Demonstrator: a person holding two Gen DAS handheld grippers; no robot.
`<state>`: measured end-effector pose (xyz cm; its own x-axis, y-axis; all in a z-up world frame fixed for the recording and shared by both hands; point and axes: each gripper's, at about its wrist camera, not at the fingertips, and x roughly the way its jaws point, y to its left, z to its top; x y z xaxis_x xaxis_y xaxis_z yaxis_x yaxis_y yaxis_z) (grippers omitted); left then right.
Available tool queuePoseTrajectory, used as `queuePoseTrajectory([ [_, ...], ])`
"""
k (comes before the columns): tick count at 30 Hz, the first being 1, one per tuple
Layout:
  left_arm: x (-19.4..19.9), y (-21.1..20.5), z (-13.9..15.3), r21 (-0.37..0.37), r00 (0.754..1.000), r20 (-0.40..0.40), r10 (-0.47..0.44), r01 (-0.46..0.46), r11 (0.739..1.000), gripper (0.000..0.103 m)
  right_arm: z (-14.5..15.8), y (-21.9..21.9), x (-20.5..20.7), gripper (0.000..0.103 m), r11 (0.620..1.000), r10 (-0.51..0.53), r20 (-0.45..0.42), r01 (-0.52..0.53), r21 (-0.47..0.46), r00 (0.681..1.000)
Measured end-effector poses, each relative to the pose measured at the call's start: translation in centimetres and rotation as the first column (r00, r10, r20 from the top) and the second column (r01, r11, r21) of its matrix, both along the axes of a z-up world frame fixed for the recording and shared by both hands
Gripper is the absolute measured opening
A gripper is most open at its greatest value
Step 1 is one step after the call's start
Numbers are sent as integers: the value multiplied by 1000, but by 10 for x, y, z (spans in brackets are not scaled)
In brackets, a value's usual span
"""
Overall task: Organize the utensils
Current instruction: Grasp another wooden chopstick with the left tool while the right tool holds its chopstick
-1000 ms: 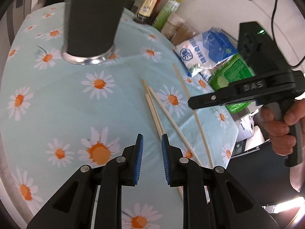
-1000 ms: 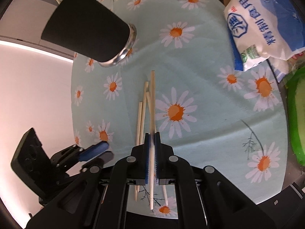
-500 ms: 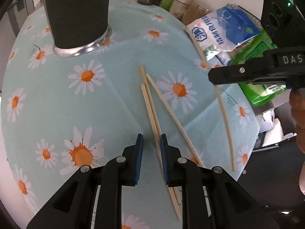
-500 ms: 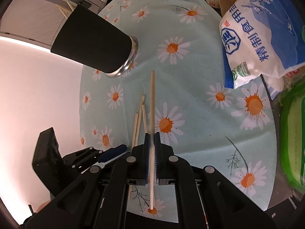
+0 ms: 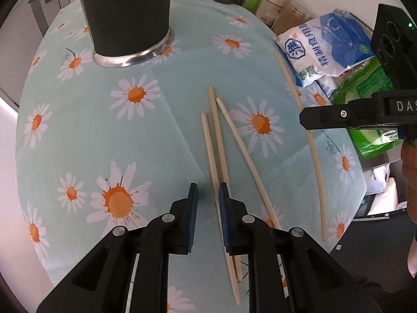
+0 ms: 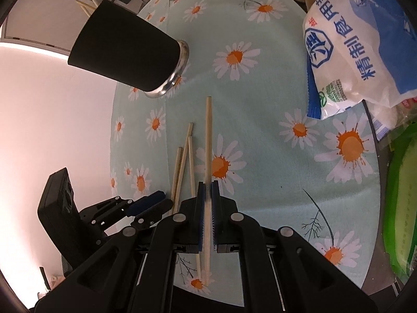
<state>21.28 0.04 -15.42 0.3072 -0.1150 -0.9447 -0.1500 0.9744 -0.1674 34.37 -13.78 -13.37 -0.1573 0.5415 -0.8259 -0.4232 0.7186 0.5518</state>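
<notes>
Chopsticks (image 5: 221,151) lie loose on the worktop (image 5: 78,135), at six o'clock of the black cup (image 5: 127,13). We keep our right gripper (image 6: 207,203) clamped on its chopstick (image 6: 208,140) (centred) and settle our slightly open, empty left gripper (image 5: 207,203) around one.

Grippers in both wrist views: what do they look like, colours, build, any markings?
Both are black plastic handheld tools. The left gripper has two angular black fingers with silver pivot screws and ribbed blue pads; the right gripper matches. Seen from the left wrist view, the right one bears white letters "DAS", a boxy black module with round recesses and a green light.
</notes>
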Motion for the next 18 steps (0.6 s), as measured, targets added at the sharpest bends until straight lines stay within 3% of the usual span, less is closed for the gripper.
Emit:
queuePoseTrajectory([
  [3, 7, -6, 0, 33, 999, -34, 10, -9, 999, 15, -2, 1, 0, 6, 1000, 13, -7, -13, 8, 1000],
  [5, 14, -11, -1, 77, 998, -58, 32, -28, 997, 9, -4, 2, 0, 6, 1000, 19, -11, -18, 14, 1000],
  [12, 28, -11, -1, 79, 992, -107, 66, -58, 995, 6, -8, 8, -1, 6, 998, 51, -26, -50, 35, 998],
  [18, 24, 14, -2, -29, 984, -100, 146, -149, 988, 4, -8, 18, -1, 6, 996, 73, -19, -73, 44, 997],
])
